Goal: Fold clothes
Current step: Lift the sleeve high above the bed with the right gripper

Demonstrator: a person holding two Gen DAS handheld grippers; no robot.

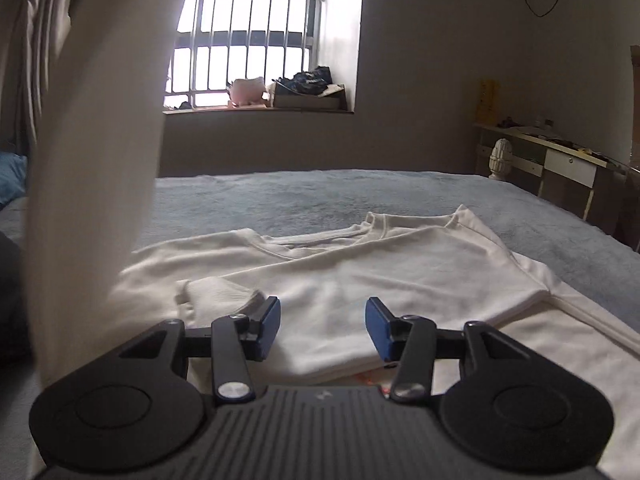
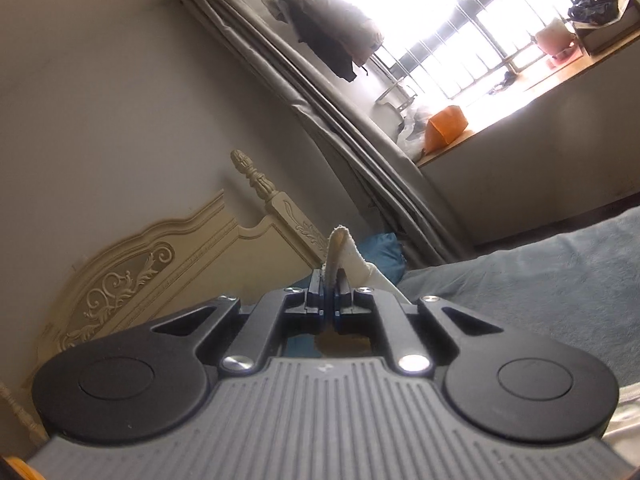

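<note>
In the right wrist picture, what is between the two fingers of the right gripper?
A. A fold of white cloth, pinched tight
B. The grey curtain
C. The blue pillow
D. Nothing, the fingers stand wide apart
A: the right gripper is closed on a fold of white cloth that sticks up above its fingertips; the blue pillow and the grey curtain lie far behind it.

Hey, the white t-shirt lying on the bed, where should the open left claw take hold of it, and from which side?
Probably the small folded flap of the white t-shirt, just left of and beyond the left claw. It stands slightly proud of the flat cloth, so a pad could slip under it. Come low from the near edge, angled left. The right claw is shut on a lifted strip of white cloth.
</note>
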